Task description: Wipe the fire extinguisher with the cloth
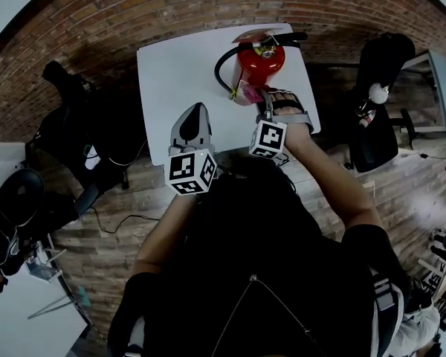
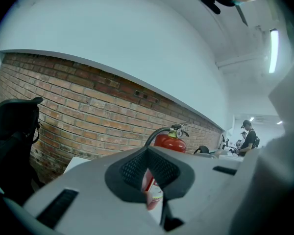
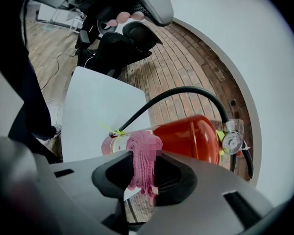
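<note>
The person's right arm reaches forward over the white worktop [image 1: 171,65]. Its right tool [image 1: 270,101] is clamped on a pink cloth [image 1: 245,93] that lies against the near side of the red fire extinguisher [image 1: 260,64]. The extinguisher stands upright on the worktop's far right part, near a brick wall. The left tool [image 1: 196,111] is held over the near edge, apart from the extinguisher, with its jaws together on nothing. Only the right gripper view shows the pressure gauge [image 3: 232,142], the black hose [image 3: 186,91] and the cloth's ribbed knit.
</note>
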The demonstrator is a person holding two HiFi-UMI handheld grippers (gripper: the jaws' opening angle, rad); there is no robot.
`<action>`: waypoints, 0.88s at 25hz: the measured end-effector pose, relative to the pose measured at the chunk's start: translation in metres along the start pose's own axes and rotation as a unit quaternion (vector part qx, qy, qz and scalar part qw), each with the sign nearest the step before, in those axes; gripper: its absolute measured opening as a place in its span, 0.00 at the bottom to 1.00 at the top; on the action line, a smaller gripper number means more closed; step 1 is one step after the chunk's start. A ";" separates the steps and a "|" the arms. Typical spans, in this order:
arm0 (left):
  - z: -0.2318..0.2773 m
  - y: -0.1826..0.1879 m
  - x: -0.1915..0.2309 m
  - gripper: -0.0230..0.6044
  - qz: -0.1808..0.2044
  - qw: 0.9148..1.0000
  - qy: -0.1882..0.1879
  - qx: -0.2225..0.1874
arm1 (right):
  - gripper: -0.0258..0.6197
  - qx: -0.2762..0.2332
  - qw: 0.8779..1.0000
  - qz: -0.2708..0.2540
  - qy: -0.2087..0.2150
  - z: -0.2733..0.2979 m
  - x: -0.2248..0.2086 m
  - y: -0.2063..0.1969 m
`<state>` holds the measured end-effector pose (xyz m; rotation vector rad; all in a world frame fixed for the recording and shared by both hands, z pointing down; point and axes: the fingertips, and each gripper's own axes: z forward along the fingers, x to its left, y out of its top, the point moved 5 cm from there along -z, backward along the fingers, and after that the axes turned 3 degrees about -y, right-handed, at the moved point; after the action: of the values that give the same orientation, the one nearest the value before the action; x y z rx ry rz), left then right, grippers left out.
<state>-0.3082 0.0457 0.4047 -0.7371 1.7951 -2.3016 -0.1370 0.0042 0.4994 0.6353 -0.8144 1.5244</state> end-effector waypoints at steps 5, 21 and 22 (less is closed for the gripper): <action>0.000 0.000 -0.003 0.05 0.002 1.000 -0.006 -0.001 | 0.21 -0.005 1.000 0.009 -0.016 -0.014 -0.017 0.004; -0.002 0.000 -0.004 0.05 -0.001 1.000 -0.017 -0.003 | 0.22 -0.005 0.998 0.009 -0.058 -0.049 -0.058 0.013; -0.002 0.001 -0.005 0.05 0.000 1.000 -0.018 -0.004 | 0.22 -0.006 0.998 0.012 -0.062 -0.052 -0.061 0.014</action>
<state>-0.3053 0.0490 0.4022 -0.7758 1.7894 -2.2682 -0.1407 0.0086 0.4179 0.7201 -0.9271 1.5118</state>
